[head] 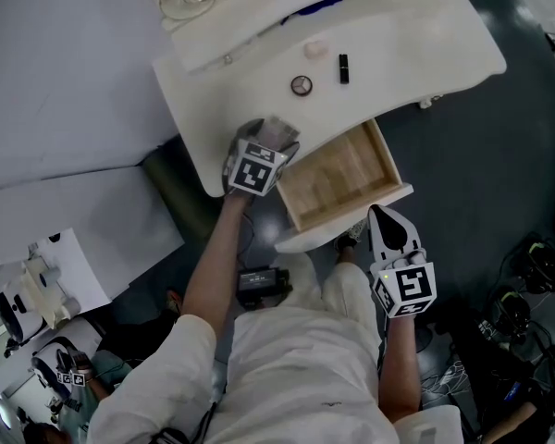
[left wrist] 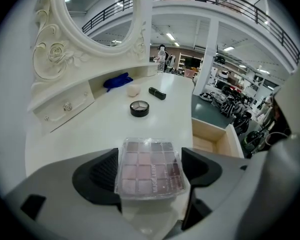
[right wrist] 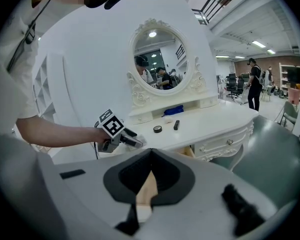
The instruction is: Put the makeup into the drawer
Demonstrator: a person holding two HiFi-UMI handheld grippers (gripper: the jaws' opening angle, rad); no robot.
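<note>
My left gripper [head: 270, 144] is shut on a clear-lidded eyeshadow palette [left wrist: 150, 168], which it holds flat over the front left edge of the white dressing table [head: 416, 40]. The palette [head: 276, 129] shows just left of the open wooden drawer [head: 342, 176]. A round compact [head: 302, 85], a black lipstick [head: 343, 67] and a pale puff [head: 314, 50] lie on the tabletop. My right gripper [head: 381, 215] hangs shut and empty, off the drawer's front right corner. In the right gripper view its jaws [right wrist: 151, 153] meet, with the left gripper [right wrist: 121, 136] beyond them.
An oval mirror [right wrist: 157, 59] in a carved frame stands at the table's back, with a blue cloth [left wrist: 116, 81] on the shelf under it. A small closed drawer with a knob [left wrist: 67, 106] sits at the left. Dark floor [head: 481, 174] lies to the right.
</note>
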